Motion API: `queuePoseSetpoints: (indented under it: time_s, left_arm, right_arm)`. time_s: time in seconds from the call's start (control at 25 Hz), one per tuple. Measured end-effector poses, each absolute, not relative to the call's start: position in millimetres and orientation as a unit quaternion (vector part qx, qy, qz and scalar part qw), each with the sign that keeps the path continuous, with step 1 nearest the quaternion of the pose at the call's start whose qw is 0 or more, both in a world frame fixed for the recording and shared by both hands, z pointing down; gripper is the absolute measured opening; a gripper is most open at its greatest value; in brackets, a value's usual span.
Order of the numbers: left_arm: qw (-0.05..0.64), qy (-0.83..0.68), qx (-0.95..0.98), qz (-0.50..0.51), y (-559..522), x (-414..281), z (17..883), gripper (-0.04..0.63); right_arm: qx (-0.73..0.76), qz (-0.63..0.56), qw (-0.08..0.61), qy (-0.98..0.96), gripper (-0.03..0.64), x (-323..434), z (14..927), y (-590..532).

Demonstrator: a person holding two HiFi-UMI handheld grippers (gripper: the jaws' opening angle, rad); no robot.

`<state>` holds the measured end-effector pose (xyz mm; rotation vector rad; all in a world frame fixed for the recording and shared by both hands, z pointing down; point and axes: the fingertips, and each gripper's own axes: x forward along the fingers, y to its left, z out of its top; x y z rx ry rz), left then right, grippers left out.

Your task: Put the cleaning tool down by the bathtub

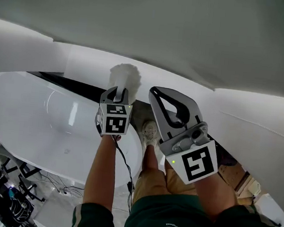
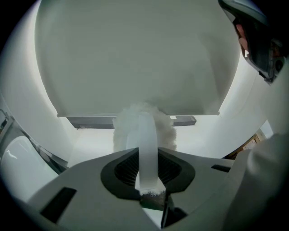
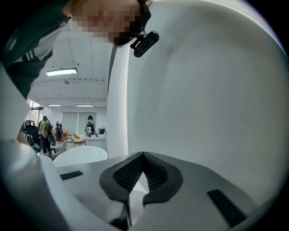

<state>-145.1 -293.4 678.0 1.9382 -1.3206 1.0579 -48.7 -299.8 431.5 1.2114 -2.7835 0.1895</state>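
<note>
Left hand-held gripper (image 2: 148,168) is clamping the fluffy white cleaning tool (image 2: 145,128) by its handle near the bathtub (image 1: 40,120); right hand-held gripper (image 3: 143,170) is hanging closed, empty.

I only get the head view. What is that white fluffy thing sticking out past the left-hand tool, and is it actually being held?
Observer: Yes. In the left gripper view, the left gripper is clamped on the pale flat handle of the cleaning tool. The fluff is its head.
Operator: And the other tool, is anything in it?
Observer: No. The right gripper view shows the right gripper with its jaws together and nothing between them.
Operator: What is that one facing?
Observer: Mostly a plain white wall, with people standing far off at the left of that view.
</note>
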Motion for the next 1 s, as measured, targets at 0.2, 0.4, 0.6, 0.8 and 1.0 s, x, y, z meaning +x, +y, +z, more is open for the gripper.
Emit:
queuePoseSetpoints:
  time_s: [0.2, 0.4, 0.6, 0.8, 1.0]
  left_arm:
    - [0.303, -0.486, 0.708, 0.412, -299, -150, 703, 0.092]
    - [0.322, -0.479, 0.695, 0.429, -304, -158, 728, 0.092]
    - [0.326, -0.471, 0.686, 0.448, -308, -157, 744, 0.092]
    - [0.334, -0.463, 0.680, 0.460, -311, -156, 757, 0.092]
    - [0.344, -0.460, 0.674, 0.464, -321, -150, 767, 0.092]
  right_arm:
    - [0.404, 0.069, 0.051, -0.911, 0.015, -44, 440, -305]
    - [0.404, 0.075, 0.054, -0.910, 0.015, -44, 445, -308]
    - [0.403, 0.079, 0.060, -0.910, 0.015, -43, 452, -311]
    - [0.397, 0.079, 0.058, -0.912, 0.015, -45, 449, -315]
    - [0.378, 0.075, 0.058, -0.921, 0.015, -46, 446, -317]
